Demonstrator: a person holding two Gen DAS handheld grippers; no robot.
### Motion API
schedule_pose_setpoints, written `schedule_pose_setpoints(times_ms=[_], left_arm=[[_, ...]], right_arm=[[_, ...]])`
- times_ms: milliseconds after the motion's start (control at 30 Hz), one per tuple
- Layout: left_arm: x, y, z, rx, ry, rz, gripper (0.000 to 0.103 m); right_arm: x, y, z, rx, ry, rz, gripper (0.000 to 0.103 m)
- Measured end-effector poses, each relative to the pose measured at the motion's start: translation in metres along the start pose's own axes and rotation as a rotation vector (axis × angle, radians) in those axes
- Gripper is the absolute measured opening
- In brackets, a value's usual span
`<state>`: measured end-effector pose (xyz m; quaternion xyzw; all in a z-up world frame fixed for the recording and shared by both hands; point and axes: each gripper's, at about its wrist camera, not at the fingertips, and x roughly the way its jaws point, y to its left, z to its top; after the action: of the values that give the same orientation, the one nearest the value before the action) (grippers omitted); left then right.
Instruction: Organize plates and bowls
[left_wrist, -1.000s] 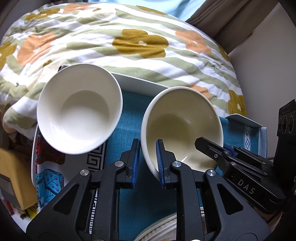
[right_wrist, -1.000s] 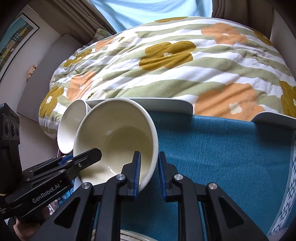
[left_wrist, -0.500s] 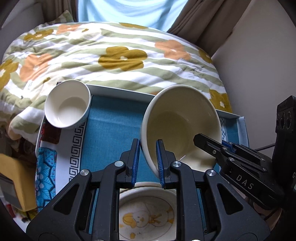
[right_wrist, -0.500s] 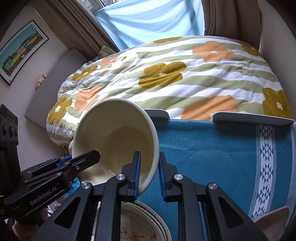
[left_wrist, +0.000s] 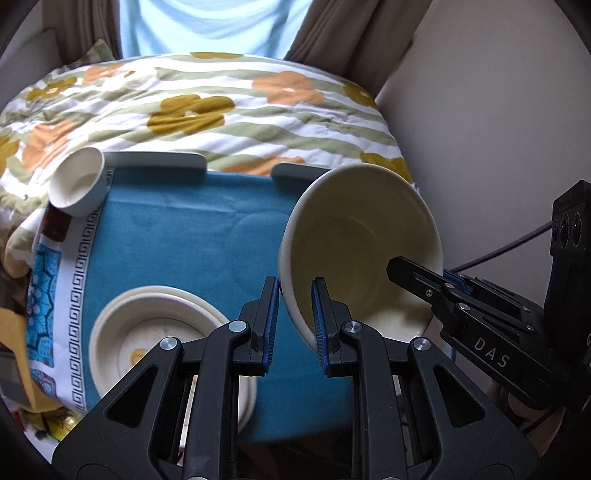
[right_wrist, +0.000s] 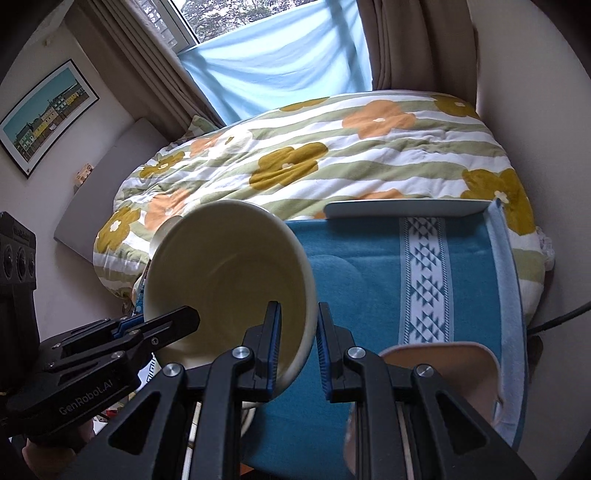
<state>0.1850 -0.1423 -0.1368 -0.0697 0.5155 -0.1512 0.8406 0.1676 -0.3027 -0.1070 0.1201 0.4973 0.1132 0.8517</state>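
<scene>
Nearest you, your left gripper (left_wrist: 293, 317) pinches the near rim of the large cream bowl (left_wrist: 364, 236), one blue pad inside the wall and one outside; your right gripper (right_wrist: 297, 339) clamps the opposite rim of the same bowl (right_wrist: 229, 273) in the same manner. The bowl is thus carried between both tools — tilted, its opening turned toward the cameras, clear of the surface beneath. Below and left of it in the left wrist view, a stack of cream plates (left_wrist: 162, 332) with a yellow motif rests on the blue cloth (left_wrist: 177, 240) covering the table. In the right wrist view a pinkish dish (right_wrist: 443, 373) lies at the cloth's near right. Farther off, a small white bowl (left_wrist: 79, 192) sits tipped at the table's far left corner. Beyond — the flowered quilt (right_wrist: 314, 162), then the curtains (right_wrist: 417, 40).
</scene>
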Motion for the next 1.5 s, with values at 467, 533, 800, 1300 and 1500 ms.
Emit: schedule_pose_setpoints(times_ms=[467,533,800,1300,1500], left_arm=[[0.075,-0.091,-0.060,0.086,0.187,-0.057,0.016],[0.086,-0.096,-0.068,0.093,0.213,-0.049,0.016],[0.119,-0.106,-0.079,0.126,0.278,0.004,0.016],[0.136,-0.123,-0.084,0.241,0.268,0.135,0.016],[0.135,-0.126,-0.086,0.278,0.258,0.162,0.016]], right_arm=[[-0.017,-0.098,-0.064,0.117,0.085,-0.110,0.017],[-0.013,-0.107,-0.072,0.128,0.104,-0.115,0.017],[0.004,-0.130,-0.088,0.167,0.159,-0.086,0.017],[0.016,-0.130,-0.096,0.100,0.193,-0.118,0.017],[0.014,-0.128,-0.095,0.084,0.193,-0.131,0.017]])
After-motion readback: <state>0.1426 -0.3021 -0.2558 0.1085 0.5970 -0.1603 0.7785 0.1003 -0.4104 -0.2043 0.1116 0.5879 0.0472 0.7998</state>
